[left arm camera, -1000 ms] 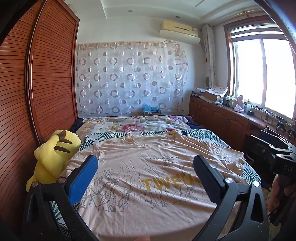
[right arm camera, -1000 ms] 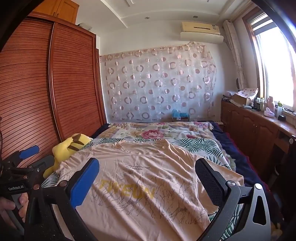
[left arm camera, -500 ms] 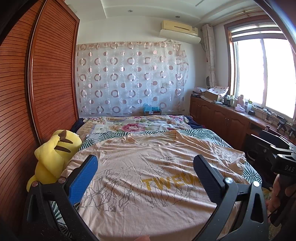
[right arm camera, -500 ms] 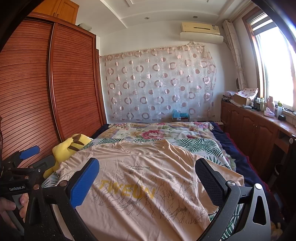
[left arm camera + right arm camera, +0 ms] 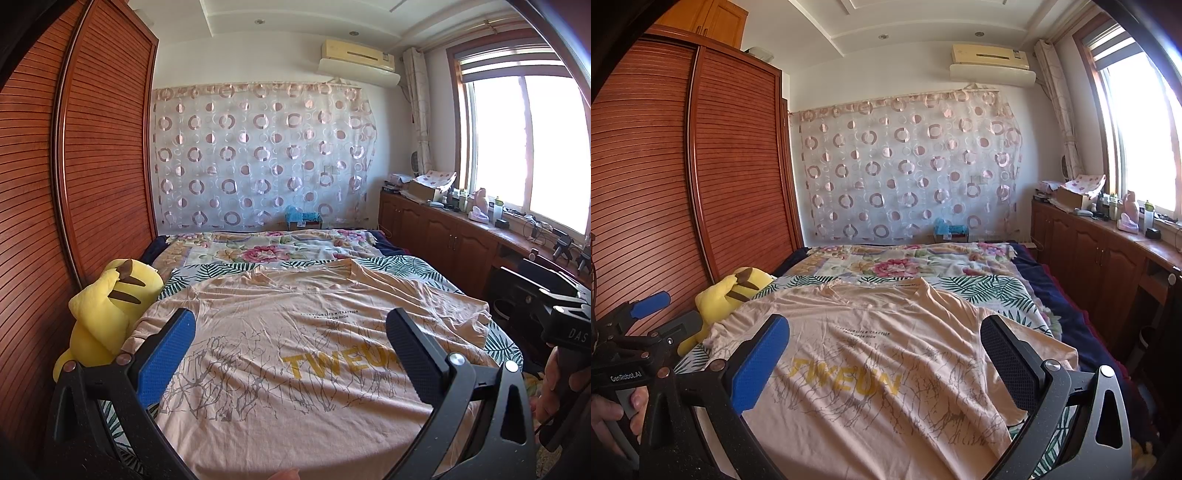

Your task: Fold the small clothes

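A peach T-shirt (image 5: 295, 350) with yellow lettering lies spread flat, front up, on the bed, collar at the far end; it also shows in the right wrist view (image 5: 879, 362). My left gripper (image 5: 291, 350) is open and empty, held above the shirt's near part. My right gripper (image 5: 886, 354) is open and empty, also above the shirt's lower half. Each gripper's body shows at the edge of the other's view, held in a hand.
A yellow plush toy (image 5: 107, 306) lies at the bed's left edge against the wooden wardrobe (image 5: 74, 184). A floral and leaf-print bedcover (image 5: 277, 254) lies beyond the shirt. Wooden cabinets (image 5: 454, 236) with clutter run along the right under the window.
Both views have shifted only slightly; the shirt and both open grippers stand as before.
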Available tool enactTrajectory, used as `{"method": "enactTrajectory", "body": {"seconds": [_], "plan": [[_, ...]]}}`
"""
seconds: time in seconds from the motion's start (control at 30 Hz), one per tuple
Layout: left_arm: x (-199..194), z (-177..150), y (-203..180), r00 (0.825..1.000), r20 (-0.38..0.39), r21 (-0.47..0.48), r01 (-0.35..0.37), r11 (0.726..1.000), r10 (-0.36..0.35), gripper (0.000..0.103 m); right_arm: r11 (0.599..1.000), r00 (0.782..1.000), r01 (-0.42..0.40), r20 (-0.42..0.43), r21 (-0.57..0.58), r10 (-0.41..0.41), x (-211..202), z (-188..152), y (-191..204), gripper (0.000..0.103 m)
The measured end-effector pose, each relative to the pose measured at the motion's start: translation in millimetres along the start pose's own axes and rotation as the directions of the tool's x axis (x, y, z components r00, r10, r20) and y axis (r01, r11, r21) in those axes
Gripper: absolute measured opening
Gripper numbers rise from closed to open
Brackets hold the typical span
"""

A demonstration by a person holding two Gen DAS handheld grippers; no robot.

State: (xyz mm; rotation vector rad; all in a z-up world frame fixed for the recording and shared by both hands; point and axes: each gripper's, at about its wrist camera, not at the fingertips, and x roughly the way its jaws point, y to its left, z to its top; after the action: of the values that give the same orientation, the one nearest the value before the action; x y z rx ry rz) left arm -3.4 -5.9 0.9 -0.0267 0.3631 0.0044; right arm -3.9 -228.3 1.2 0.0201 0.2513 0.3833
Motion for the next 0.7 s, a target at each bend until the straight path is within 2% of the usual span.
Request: {"method": "enactTrajectory", "body": {"seconds": [0.7], "plan": [[-0.6, 1.0, -1.7, 1.000, 0.000, 0.002, -0.001, 1.000, 0.001, 0.103, 1.000, 1.000, -0.004, -0.003, 0.005, 0.004, -1.9, -0.2, -1.1, 0.103]]}}
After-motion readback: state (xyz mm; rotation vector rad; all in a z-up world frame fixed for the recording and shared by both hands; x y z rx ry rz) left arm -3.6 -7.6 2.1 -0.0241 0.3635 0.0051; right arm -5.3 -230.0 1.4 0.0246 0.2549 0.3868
